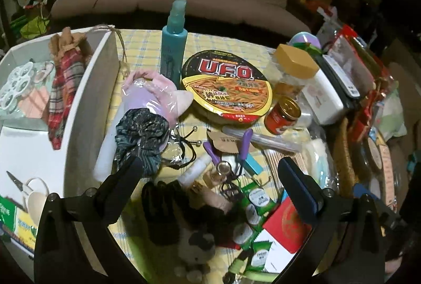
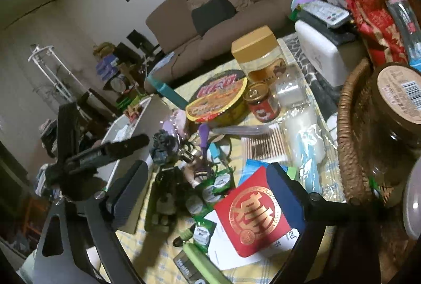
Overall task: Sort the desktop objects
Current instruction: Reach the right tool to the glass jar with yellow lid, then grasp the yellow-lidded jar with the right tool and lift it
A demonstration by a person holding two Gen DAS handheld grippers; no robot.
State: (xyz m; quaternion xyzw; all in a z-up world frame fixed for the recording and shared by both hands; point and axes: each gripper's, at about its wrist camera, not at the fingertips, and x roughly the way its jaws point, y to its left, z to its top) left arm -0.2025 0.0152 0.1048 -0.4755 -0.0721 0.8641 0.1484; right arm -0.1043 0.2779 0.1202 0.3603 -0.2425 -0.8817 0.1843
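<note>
My left gripper (image 1: 210,176) is open and empty above a cluttered yellow checked tablecloth (image 1: 147,47). Its left finger is close to a dark patterned scrunchie (image 1: 143,135); whether they touch is unclear. Under it lie black combs (image 1: 163,207), a small glass bottle (image 1: 222,171) and purple-handled clippers (image 1: 244,146). My right gripper (image 2: 208,186) is open and empty over a red envelope (image 2: 252,213) and green sachets (image 2: 210,192). The left gripper shows in the right wrist view (image 2: 105,152).
A white bin (image 1: 86,105) at the left holds a plaid pouch (image 1: 64,79) and scissors (image 1: 18,182). A U.F.O. noodle bowl (image 1: 227,86), teal spray bottle (image 1: 173,39), red jar (image 1: 282,113) and gold-lidded jar (image 1: 293,68) stand behind. A wicker basket (image 2: 350,142) is at the right.
</note>
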